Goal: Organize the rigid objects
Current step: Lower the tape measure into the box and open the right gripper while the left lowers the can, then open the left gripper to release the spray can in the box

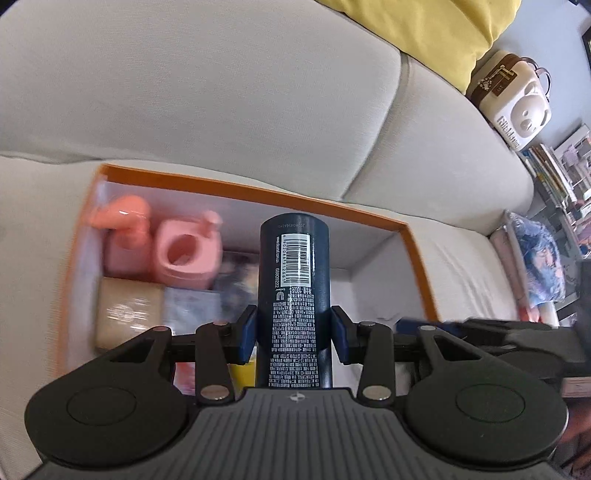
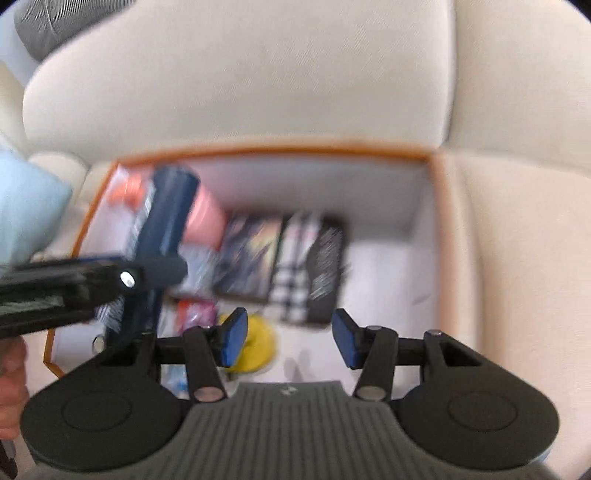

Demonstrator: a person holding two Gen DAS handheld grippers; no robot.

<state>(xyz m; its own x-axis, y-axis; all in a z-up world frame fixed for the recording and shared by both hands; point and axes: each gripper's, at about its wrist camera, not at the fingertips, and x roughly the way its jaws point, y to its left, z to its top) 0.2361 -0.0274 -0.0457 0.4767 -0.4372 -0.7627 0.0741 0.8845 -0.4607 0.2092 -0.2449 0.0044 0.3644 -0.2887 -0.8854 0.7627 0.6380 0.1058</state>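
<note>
My left gripper (image 1: 294, 334) is shut on a dark blue spray can (image 1: 294, 266) with a barcode label, held over the orange-rimmed box (image 1: 255, 192) on the sofa. The can also shows in the right wrist view (image 2: 162, 225), above the box's left part. My right gripper (image 2: 290, 338) is open and empty, over the box's near side (image 2: 436, 206). Inside the box lie pink plastic pieces (image 1: 184, 254), a tan block (image 1: 127, 314), a dark printed box (image 2: 251, 254), a checkered pack (image 2: 295, 269) and a yellow item (image 2: 258, 343).
The box sits on a cream sofa seat (image 1: 461, 273) against cream back cushions (image 1: 221, 92). A yellow pillow (image 1: 424, 33) and a bear-faced white case (image 1: 513, 99) lie at the far right. Bookshelves (image 1: 565, 173) stand beyond the sofa arm.
</note>
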